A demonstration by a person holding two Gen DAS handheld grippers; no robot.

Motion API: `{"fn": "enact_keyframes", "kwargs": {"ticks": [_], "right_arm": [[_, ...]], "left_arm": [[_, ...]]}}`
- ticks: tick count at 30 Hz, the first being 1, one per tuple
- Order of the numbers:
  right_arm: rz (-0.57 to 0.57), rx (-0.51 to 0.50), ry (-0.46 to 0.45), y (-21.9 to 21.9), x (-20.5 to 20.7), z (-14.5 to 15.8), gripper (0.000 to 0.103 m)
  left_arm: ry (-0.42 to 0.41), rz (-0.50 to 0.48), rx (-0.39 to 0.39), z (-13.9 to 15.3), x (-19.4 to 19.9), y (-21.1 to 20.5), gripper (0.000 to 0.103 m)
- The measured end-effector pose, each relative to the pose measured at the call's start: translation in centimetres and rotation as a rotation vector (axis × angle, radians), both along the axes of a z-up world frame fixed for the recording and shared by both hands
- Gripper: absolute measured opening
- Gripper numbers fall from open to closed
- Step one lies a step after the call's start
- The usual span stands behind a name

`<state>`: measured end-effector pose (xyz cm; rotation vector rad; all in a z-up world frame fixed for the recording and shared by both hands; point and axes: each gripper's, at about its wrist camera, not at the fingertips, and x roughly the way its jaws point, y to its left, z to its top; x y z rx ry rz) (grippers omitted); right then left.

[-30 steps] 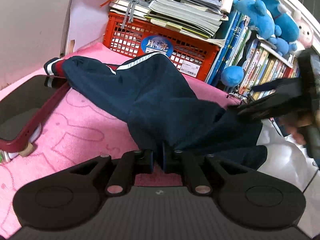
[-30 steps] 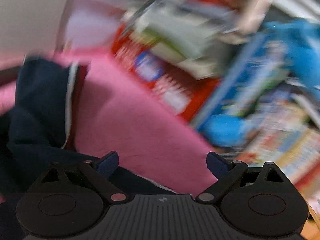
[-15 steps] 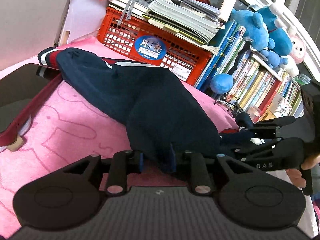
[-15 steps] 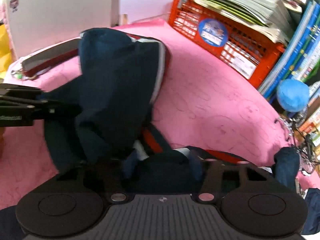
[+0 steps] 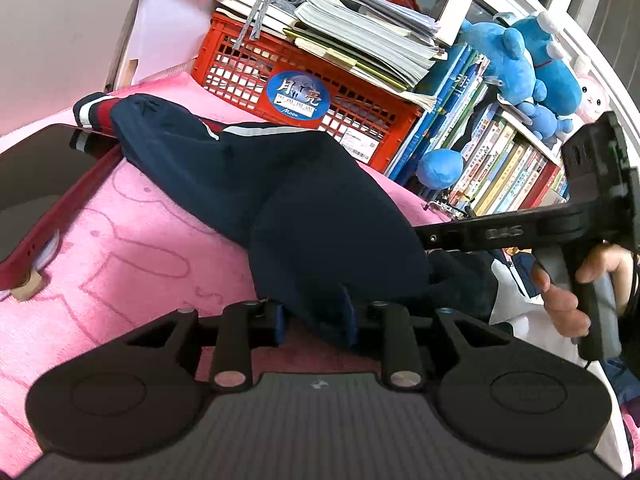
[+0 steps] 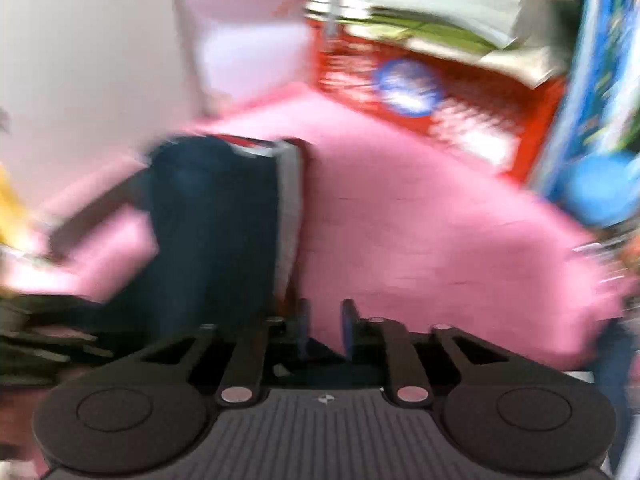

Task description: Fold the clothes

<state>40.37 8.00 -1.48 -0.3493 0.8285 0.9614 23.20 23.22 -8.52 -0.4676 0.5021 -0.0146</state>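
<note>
Your left gripper [image 5: 316, 316] is opening, its jaws set narrowly apart with a fold of the navy garment [image 5: 280, 196] between them; a second ago they were pinched shut on that cloth. Your right gripper [image 6: 325, 330] is closing from the wide spread it had a second ago, and the gap between its blue pads [image 6: 347, 328] shows pink behind it; the blur hides whether any cloth is caught there. In the left wrist view its black arm reaches in from the right edge of the bed, your hand [image 5: 576, 280] on the handle.

You have the garment lying across the middle of the pink blanket [image 5: 132, 240], bunched into a hump at the near edge. Its striped cuff [image 5: 94, 110] points to the far left corner, and a white stripe runs along one seam.

At the far edge stands a red crate [image 5: 248, 76], with stacked books and papers [image 5: 360, 32] piled on top of it.
</note>
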Motion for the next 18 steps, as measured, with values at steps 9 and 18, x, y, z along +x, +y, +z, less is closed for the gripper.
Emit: {"fn": "enact_keyframes", "kwargs": {"ticks": [9,18], "right_arm": [[0.156,-0.081,-0.063,1.4,-2.5,-2.1,0.042],[0.048,-0.210,-0.463,4.0,-7.9,-1.7,0.009]], "left_arm": [[-0.022,-0.021,-0.016,-0.3,-0.1,0.2,0.035],[-0.030,-0.041,-0.035,-0.3,-0.1,0.2,0.045]]}}
